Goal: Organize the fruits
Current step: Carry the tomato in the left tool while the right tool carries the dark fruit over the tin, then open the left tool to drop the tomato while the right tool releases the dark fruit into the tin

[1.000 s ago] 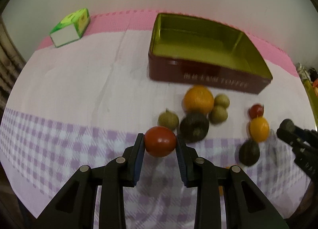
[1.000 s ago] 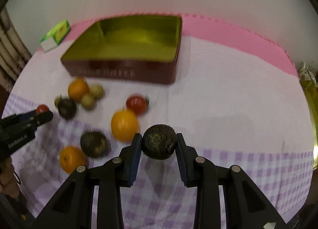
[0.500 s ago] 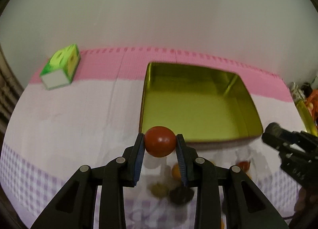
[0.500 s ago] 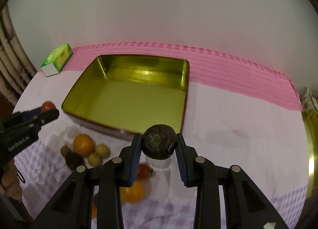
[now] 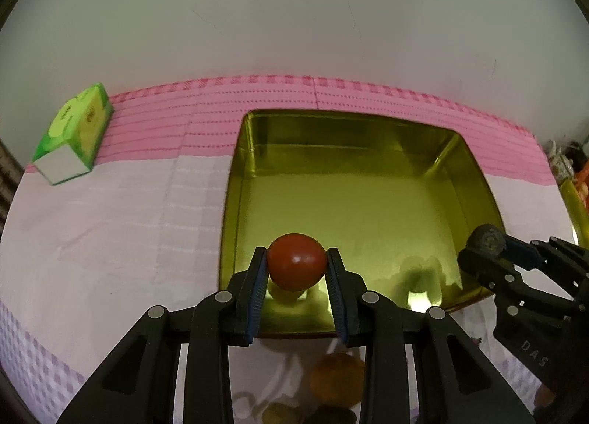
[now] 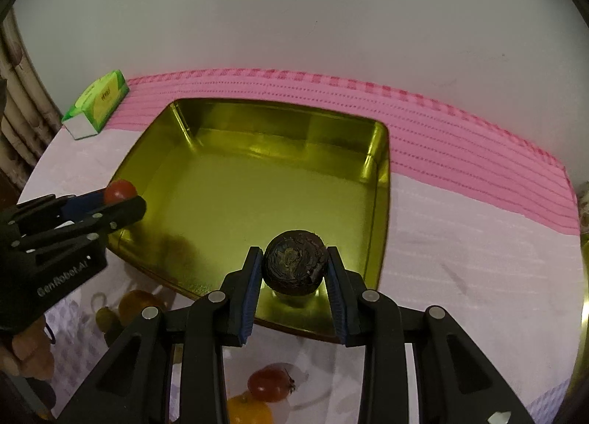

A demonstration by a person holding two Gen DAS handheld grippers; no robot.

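My left gripper (image 5: 296, 269) is shut on a red tomato (image 5: 296, 262) and holds it above the near left part of the empty gold tin (image 5: 349, 203). My right gripper (image 6: 294, 269) is shut on a dark round fruit (image 6: 296, 262) above the tin's near right part (image 6: 257, 195). The right gripper also shows at the right of the left wrist view (image 5: 489, 243), and the left gripper at the left of the right wrist view (image 6: 121, 199). Other fruits lie on the cloth in front of the tin: an orange (image 5: 337, 380), a tomato (image 6: 270, 383), an orange (image 6: 138, 304).
A green carton (image 5: 71, 137) lies at the far left on the pink mat (image 5: 165, 122). A wall stands behind the table. A yellow bottle (image 5: 572, 199) stands at the right edge. The checked tablecloth (image 5: 92, 221) covers the table.
Both grippers rose from the fruit pile and moved forward over the tin, each still holding its fruit. The tin now fills the middle of both views.
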